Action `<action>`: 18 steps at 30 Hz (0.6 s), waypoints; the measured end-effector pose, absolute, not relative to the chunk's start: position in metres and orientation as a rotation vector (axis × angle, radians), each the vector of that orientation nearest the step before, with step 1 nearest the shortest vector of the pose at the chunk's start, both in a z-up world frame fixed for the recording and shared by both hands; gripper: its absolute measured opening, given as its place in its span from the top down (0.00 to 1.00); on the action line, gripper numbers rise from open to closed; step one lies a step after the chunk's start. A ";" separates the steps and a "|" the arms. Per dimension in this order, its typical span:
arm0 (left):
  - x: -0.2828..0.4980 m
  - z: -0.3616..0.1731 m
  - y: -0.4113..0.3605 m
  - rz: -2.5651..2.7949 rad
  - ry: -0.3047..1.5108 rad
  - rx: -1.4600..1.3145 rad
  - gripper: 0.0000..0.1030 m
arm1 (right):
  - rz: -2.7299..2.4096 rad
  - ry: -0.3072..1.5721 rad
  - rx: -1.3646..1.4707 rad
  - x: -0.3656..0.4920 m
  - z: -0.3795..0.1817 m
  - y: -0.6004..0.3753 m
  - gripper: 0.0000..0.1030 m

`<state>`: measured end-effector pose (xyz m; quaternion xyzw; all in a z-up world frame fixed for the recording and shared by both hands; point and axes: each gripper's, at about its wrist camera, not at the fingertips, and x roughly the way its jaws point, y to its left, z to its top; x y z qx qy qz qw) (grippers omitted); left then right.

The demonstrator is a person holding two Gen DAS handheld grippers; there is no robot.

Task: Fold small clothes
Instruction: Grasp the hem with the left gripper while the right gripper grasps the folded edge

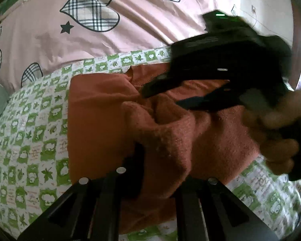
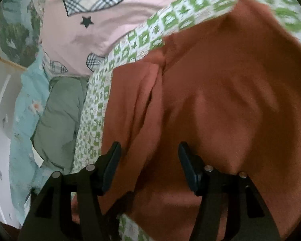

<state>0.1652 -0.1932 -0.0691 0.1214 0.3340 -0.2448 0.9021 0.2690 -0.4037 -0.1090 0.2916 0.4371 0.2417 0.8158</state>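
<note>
The garment (image 1: 102, 108) lies on the patterned sheet (image 1: 30, 140) of the bed, its far edge close to the duvet (image 1: 130, 30), which lies behind it along the sheet's far edge. In the left wrist view, a fold of the garment rises between the 2 fingers of the left gripper (image 1: 160, 172) at the near edge. The right gripper (image 1: 166, 96) hangs over the garment's far right part, and the hand (image 1: 279, 132) holding it is right of it. In the right wrist view, the right gripper (image 2: 149, 166) stands over the garment (image 2: 220, 104). A cushion (image 2: 58, 116) lies left of the sheet (image 2: 94, 108), just before the duvet (image 2: 110, 20).
</note>
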 end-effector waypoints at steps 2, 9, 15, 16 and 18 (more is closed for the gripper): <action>0.165 -0.069 -0.195 -0.507 0.690 0.266 0.90 | 0.528 0.939 0.600 0.285 -0.108 -0.393 0.41; 0.160 -0.056 -0.203 -0.510 0.658 0.328 0.90 | 0.529 0.922 0.419 0.316 -0.087 -0.364 0.84; 0.156 -0.017 -0.223 -0.672 0.649 0.205 0.90 | 0.521 0.746 0.378 0.271 -0.031 -0.416 0.85; 0.157 -0.014 -0.232 -0.700 0.655 0.184 0.89 | 0.501 0.732 0.370 0.267 -0.026 -0.425 0.85; 0.160 -0.014 -0.253 -0.750 0.690 0.141 0.89 | 0.440 0.722 0.336 0.256 -0.022 -0.450 0.85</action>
